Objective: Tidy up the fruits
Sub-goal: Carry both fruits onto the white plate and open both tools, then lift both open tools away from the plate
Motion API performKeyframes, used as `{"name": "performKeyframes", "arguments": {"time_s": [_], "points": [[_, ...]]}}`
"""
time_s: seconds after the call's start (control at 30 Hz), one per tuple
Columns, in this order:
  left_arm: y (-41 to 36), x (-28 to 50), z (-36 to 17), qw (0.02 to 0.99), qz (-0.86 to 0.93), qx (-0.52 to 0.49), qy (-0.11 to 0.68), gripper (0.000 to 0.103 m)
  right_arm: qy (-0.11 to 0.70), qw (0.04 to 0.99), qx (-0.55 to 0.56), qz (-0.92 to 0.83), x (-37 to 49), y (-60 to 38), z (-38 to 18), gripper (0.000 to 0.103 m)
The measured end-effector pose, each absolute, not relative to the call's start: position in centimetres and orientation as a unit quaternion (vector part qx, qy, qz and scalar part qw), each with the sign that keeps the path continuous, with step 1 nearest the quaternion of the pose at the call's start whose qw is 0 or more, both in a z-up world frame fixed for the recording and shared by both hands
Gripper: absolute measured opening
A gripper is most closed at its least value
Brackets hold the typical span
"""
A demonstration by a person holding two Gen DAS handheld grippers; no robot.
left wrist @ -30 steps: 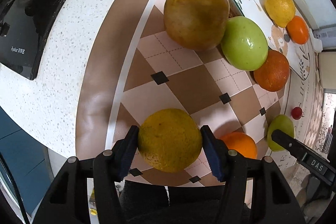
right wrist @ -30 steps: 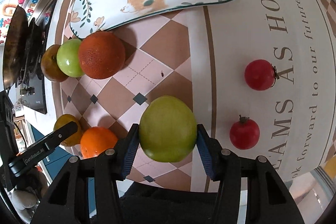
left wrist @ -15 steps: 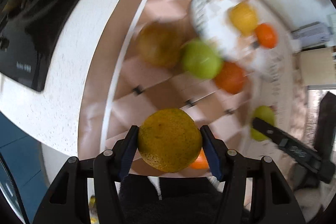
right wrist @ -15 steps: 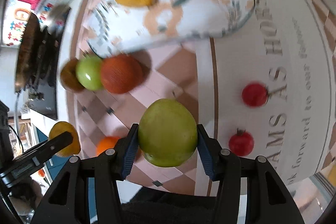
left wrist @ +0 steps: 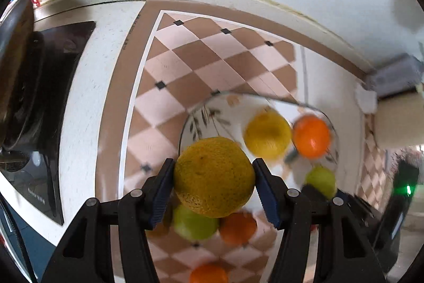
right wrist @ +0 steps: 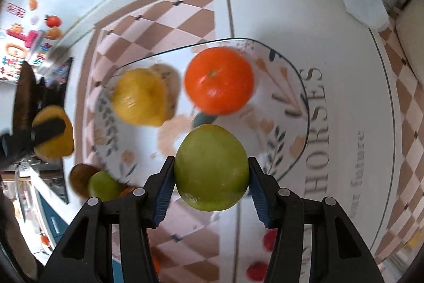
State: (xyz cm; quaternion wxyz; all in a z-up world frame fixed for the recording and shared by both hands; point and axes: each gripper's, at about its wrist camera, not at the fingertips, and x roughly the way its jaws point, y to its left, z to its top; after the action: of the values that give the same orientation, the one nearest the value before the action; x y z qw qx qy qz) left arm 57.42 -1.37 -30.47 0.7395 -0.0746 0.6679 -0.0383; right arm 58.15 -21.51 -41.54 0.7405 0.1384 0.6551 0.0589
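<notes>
My left gripper [left wrist: 214, 182] is shut on a yellow-green orange [left wrist: 214, 177] and holds it in the air above the near left edge of the patterned plate [left wrist: 212, 113]. My right gripper [right wrist: 211, 178] is shut on a green apple [right wrist: 211, 167] above the plate's [right wrist: 278, 76] near edge. On the plate lie a lemon [right wrist: 137, 100] and a small orange [right wrist: 218, 80]; both show in the left wrist view too, the lemon [left wrist: 266, 135] and the orange [left wrist: 311, 137].
A green apple [left wrist: 194, 223], an orange [left wrist: 237, 228] and another orange [left wrist: 208, 273] lie on the checkered mat below the left gripper. Two small red fruits [right wrist: 269, 239] lie near the right gripper. A black stove [left wrist: 34, 102] stands at the left; the wall is behind.
Both grippers have lifted their fruit off the mat and moved forward over the plate, which now lies just ahead of them. The loose fruits have fallen behind and below.
</notes>
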Motion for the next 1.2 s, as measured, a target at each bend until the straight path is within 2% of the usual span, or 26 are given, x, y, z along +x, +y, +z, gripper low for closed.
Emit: {"name": "performKeyframes", "arguments": {"time_s": [0.4,0.6,0.67,0.73,0.83,0.87,0.9,0.97,1.03,1.2], "points": [[-2.3,62.0,-36.0,0.710,-0.008,-0.041,0.703,0.057,0.679,0.719,0.133,0.065,59.8,-21.7,-43.9,0.056],[-2.9,62.0,-36.6,0.701,-0.018,-0.037,0.712,0.058,0.690,0.707,0.139,0.066,60.2,-21.5,-44.4,0.056],[-2.9,61.9,-36.9,0.696,-0.018,-0.037,0.717,0.058,0.690,0.706,0.146,0.063,60.0,-21.7,-44.3,0.062],[-2.8,62.0,-37.0,0.694,-0.016,-0.039,0.718,0.058,0.685,0.712,0.146,0.057,60.0,-21.7,-43.8,0.079],[-2.5,62.3,-37.1,0.693,-0.014,-0.043,0.720,0.058,0.686,0.711,0.146,0.046,60.0,-22.1,-43.2,0.080],[-2.4,62.4,-36.9,0.695,-0.008,-0.040,0.718,0.060,0.687,0.711,0.146,0.042,59.9,-22.2,-43.0,0.080],[-2.3,62.4,-36.6,0.700,-0.004,-0.036,0.714,0.071,0.687,0.710,0.146,0.041,59.8,-22.3,-42.8,0.080],[-2.0,62.5,-35.9,0.709,-0.002,-0.032,0.704,0.085,0.686,0.711,0.147,0.036,59.4,-22.4,-42.3,0.083],[-1.7,62.4,-35.1,0.717,-0.002,-0.031,0.696,0.086,0.682,0.717,0.144,0.030,59.0,-22.6,-41.6,0.088],[-1.4,60.4,-32.3,0.737,-0.012,-0.025,0.676,0.086,0.668,0.734,0.123,0.020,57.7,-22.5,-39.6,0.088]]}}
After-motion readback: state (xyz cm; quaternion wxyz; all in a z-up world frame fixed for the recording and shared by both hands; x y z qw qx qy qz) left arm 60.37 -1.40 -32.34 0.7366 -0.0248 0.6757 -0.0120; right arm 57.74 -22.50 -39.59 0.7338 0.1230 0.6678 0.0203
